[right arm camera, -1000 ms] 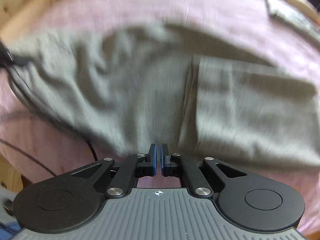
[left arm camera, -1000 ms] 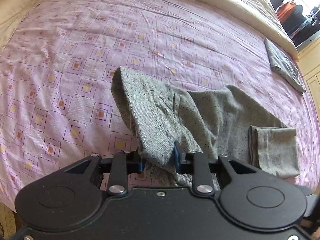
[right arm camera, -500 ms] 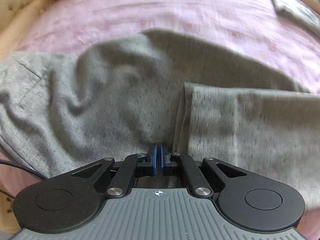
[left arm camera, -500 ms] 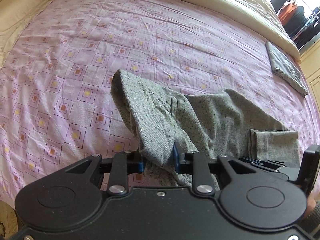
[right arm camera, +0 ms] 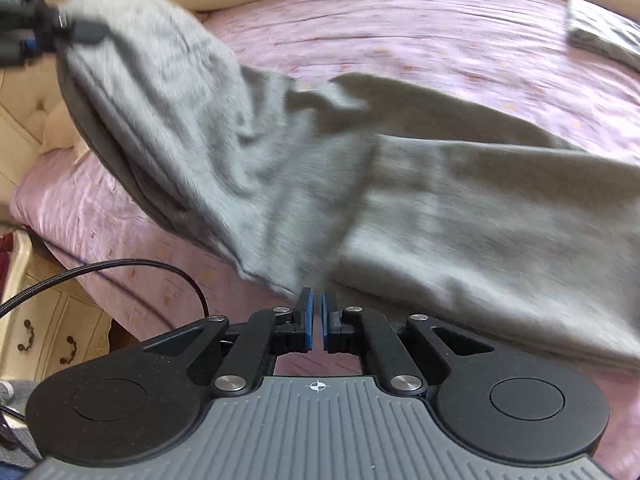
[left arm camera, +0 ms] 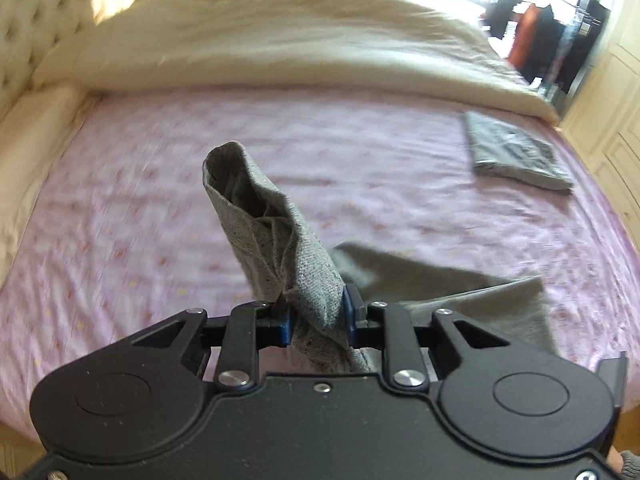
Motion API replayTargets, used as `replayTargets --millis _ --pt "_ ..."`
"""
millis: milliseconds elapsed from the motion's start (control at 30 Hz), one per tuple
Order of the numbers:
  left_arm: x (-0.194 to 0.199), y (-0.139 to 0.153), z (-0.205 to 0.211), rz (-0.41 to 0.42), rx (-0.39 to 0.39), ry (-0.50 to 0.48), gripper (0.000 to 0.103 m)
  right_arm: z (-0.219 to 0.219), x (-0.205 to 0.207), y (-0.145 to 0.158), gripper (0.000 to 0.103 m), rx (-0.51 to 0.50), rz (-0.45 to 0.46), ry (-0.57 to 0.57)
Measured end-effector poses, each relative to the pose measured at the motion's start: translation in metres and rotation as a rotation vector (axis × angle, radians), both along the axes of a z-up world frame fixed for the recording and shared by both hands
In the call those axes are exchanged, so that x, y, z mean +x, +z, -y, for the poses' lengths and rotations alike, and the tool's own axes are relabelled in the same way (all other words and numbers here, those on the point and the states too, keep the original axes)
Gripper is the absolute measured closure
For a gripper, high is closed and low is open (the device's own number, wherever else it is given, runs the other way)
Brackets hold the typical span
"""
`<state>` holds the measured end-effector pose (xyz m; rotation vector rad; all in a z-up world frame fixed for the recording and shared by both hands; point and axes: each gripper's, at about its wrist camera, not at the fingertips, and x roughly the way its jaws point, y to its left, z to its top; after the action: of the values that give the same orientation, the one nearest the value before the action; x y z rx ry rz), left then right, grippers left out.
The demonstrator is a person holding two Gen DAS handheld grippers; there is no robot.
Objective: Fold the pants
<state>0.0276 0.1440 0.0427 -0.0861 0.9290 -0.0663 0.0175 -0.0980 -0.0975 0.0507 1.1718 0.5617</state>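
Grey knit pants (left arm camera: 280,220) lie on a pink patterned bed sheet (left arm camera: 120,220). My left gripper (left arm camera: 316,312) is shut on a bunched end of them, its jaws still closing, and holds that end lifted off the bed. In the right wrist view the lifted end hangs from the left gripper (right arm camera: 32,36) at the top left. The rest of the pants (right arm camera: 460,208) lies flat with one layer folded over on the right. My right gripper (right arm camera: 314,304) is shut with nothing between its pads, just short of the near edge of the cloth.
A folded grey garment (left arm camera: 516,152) lies at the far right of the bed. A cream duvet (left arm camera: 280,40) is piled along the far side by a tufted headboard. A black cable (right arm camera: 120,268) loops over the bed's near edge above a white dresser (right arm camera: 48,332).
My left gripper has risen with the pants end, which now hangs in the air, and more of the duvet and headboard shows. My right gripper has drawn back to the cloth's near edge.
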Motion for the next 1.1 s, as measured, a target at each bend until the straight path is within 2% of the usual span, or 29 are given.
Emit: replayTargets --millis 67,133,167,233,300,333,367,400,467,533,567,600,667,800,1000,1100 --pt "0.004 0.010 0.044 0.037 -0.001 -0.071 0.072 0.021 0.003 0.002 0.098 -0.005 0.013 -0.026" --pt "0.010 0.009 0.090 0.051 -0.044 -0.148 0.076 0.042 0.008 0.003 0.098 -0.013 0.023 -0.067" --pt "0.013 0.005 0.112 0.048 -0.068 -0.185 0.084 0.053 0.009 0.004 0.098 -0.014 0.025 -0.088" --pt "0.021 -0.010 0.158 0.014 -0.102 -0.255 0.084 0.081 0.011 0.005 0.098 -0.020 0.023 -0.142" --pt "0.026 -0.029 0.193 -0.045 -0.121 -0.276 0.083 0.107 0.013 0.003 0.097 -0.024 0.014 -0.187" --pt "0.028 -0.038 0.204 -0.076 -0.133 -0.284 0.080 0.117 0.014 0.003 0.097 -0.022 0.012 -0.208" --pt "0.029 -0.046 0.210 -0.104 -0.130 -0.277 0.073 0.126 0.014 0.004 0.097 -0.016 0.012 -0.226" --pt "0.028 -0.052 0.213 -0.129 -0.117 -0.259 0.073 0.134 0.014 0.005 0.097 -0.009 0.015 -0.245" --pt "0.028 -0.064 0.208 -0.173 -0.087 -0.209 0.073 0.148 0.016 0.010 0.090 0.015 0.039 -0.286" --pt "0.027 -0.073 0.191 -0.209 -0.068 -0.134 0.067 0.157 0.024 0.012 0.068 0.036 0.074 -0.322" --pt "0.028 -0.077 0.181 -0.228 -0.057 -0.093 0.058 0.158 0.028 0.013 0.066 0.043 0.088 -0.333" --pt "0.028 -0.081 0.171 -0.245 -0.041 -0.051 0.054 0.160 0.034 0.013 0.065 0.054 0.098 -0.339" --pt "0.027 -0.088 0.149 -0.268 -0.008 0.033 0.054 0.162 0.051 0.011 0.065 0.079 0.089 -0.336" --pt "0.023 -0.103 0.111 -0.336 0.036 0.157 0.049 0.155 0.091 -0.006 0.064 0.107 -0.012 -0.316" --pt "0.010 -0.118 0.075 -0.396 0.078 0.245 0.049 0.136 0.119 -0.036 0.064 0.097 -0.126 -0.270" --pt "0.007 -0.123 0.064 -0.417 0.071 0.257 0.048 0.134 0.123 -0.046 0.057 0.120 -0.150 -0.301"
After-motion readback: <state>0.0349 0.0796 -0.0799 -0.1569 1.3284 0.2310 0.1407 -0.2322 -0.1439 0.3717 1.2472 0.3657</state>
